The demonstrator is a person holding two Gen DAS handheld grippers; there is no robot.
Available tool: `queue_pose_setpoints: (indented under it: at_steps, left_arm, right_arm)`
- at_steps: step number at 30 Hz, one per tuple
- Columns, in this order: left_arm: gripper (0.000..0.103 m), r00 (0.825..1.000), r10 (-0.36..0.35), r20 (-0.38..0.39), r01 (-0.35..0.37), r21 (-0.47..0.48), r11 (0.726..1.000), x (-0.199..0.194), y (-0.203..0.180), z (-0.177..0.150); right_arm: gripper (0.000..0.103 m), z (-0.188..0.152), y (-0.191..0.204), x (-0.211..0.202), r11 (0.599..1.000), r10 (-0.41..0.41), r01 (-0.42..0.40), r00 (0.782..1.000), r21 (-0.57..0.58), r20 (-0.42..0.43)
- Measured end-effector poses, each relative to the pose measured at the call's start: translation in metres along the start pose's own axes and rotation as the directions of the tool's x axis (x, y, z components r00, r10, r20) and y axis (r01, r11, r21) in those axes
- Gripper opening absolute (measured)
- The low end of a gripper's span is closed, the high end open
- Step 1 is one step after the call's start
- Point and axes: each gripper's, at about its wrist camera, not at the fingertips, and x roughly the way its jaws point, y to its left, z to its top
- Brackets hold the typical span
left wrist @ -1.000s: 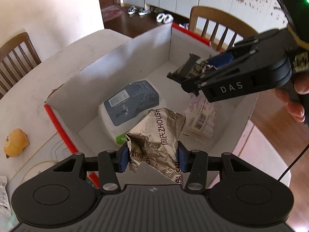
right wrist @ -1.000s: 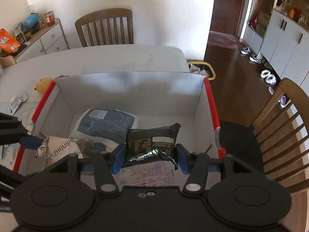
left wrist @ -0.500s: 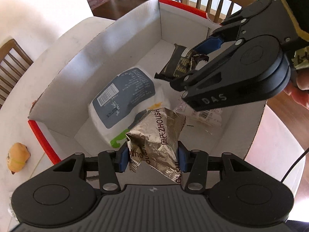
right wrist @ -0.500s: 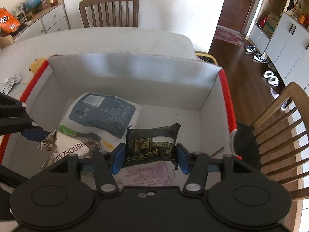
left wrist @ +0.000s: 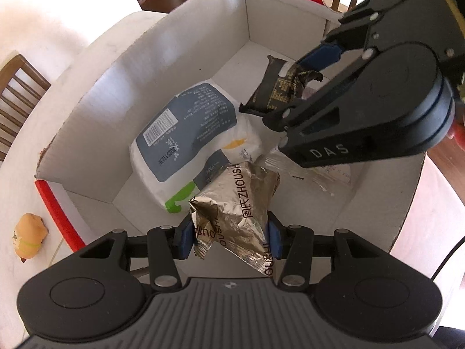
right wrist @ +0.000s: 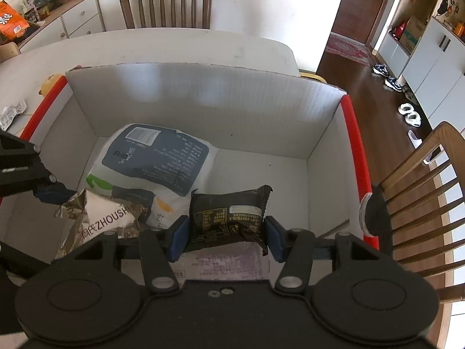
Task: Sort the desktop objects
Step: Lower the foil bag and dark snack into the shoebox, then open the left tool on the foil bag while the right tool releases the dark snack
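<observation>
My left gripper (left wrist: 231, 237) is shut on a crumpled gold foil packet (left wrist: 238, 206) and holds it low inside the white cardboard box (left wrist: 96, 93), over the near end of a white and grey-blue bag (left wrist: 189, 139). My right gripper (right wrist: 225, 237) is shut on a black snack packet (right wrist: 229, 216) inside the same box (right wrist: 203, 99), above a pale printed wrapper (right wrist: 229, 264) on the floor of the box. In the left wrist view the right gripper (left wrist: 293, 87) reaches in from the right with the black packet (left wrist: 276, 87). The gold packet (right wrist: 98, 221) shows at the left of the right wrist view.
The box has red edges (right wrist: 354, 145) and stands on a white table (right wrist: 174, 46). A small yellow toy (left wrist: 29, 235) lies on the table outside the box, with a scrap of wrapper (right wrist: 11, 110) near it. Wooden chairs (right wrist: 165, 5) stand around the table.
Both grippers have sunk deeper into the box with their packets still held. The left wrist view has tipped downward, so the box floor fills more of it.
</observation>
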Motion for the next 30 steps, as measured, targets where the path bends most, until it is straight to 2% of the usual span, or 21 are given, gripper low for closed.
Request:
queue_pose_setpoints:
  at_steps: [7, 12, 14, 24, 26, 30]
  left_arm:
    - [0.048, 1.000, -0.013, -0.007, 0.013, -0.027, 1.000, 0.002, 0.002, -0.004]
    - [0.051, 1.000, -0.028, -0.012, 0.027, -0.066, 0.997, 0.003, 0.006, -0.008]
    - [0.051, 1.000, -0.031, -0.003, 0.031, -0.073, 0.997, 0.004, 0.007, -0.009]
    - [0.058, 0.997, -0.036, 0.063, 0.043, -0.110, 0.993, -0.011, 0.006, -0.015]
    - [0.059, 0.996, -0.037, 0.075, 0.046, -0.117, 0.992, -0.015, 0.006, -0.016]
    - [0.072, 0.993, -0.045, 0.111, 0.062, -0.161, 0.985, -0.025, 0.006, -0.027]
  right_arm:
    - [0.056, -0.001, 0.000, 0.001, 1.000, 0.002, -0.002, 1.000, 0.000, -0.003]
    - [0.061, -0.002, 0.002, -0.001, 1.000, -0.006, 0.006, 1.000, -0.002, 0.001]
    - [0.065, -0.003, 0.002, -0.003, 1.000, -0.014, 0.014, 1.000, -0.004, 0.010]
    - [0.067, -0.002, -0.003, -0.015, 0.999, 0.006, -0.007, 0.999, 0.034, 0.037]
    - [0.072, -0.001, -0.005, -0.021, 0.999, 0.013, -0.015, 0.999, 0.042, 0.048]
    - [0.075, 0.002, -0.007, -0.035, 0.998, 0.025, -0.029, 0.996, 0.050, 0.084]
